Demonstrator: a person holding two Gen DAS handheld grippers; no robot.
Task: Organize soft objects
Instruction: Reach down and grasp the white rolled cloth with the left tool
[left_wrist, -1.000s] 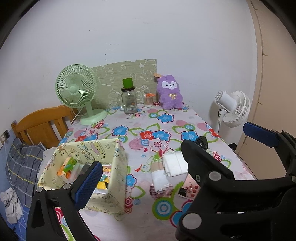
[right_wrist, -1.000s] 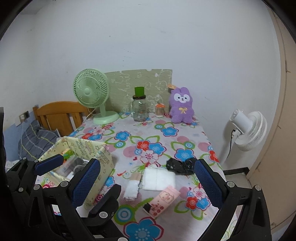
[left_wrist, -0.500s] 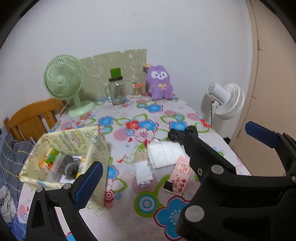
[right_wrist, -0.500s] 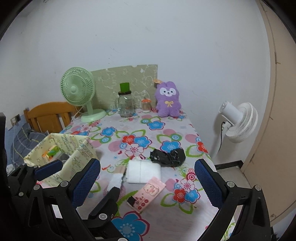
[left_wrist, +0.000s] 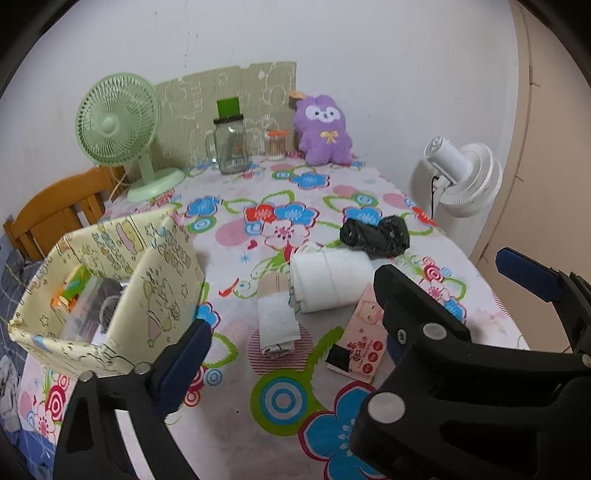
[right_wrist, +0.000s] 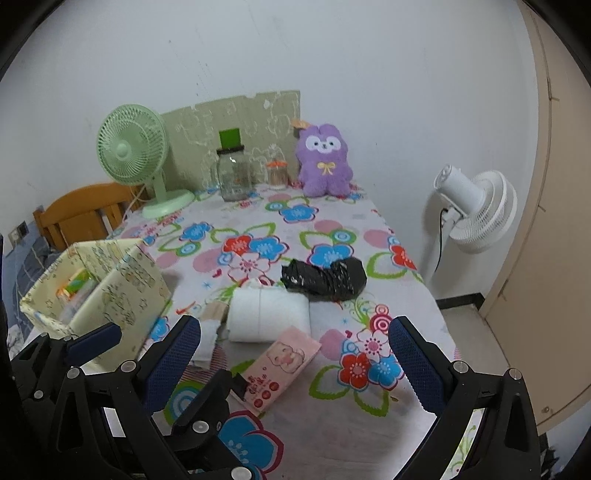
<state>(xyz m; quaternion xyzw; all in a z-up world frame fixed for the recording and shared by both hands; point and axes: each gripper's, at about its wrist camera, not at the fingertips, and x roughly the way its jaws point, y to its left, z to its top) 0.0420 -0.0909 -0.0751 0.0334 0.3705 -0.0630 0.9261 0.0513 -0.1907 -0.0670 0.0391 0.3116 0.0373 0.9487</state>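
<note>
On the flowered table lie a folded white cloth, a small rolled white cloth, a black plastic bundle and a pink tissue pack. A yellow fabric box stands at the left with items inside. My left gripper is open and empty above the near table edge. My right gripper is open and empty, hovering over the tissue pack.
A purple plush toy, a glass jar, a small jar and a green fan stand at the back. A white fan stands off the table's right edge. A wooden chair is at the left.
Both grippers have drawn back and shifted right along the near edge, so the cloths and tissue pack sit more centred. Nothing on the table has moved. Both stay open.
</note>
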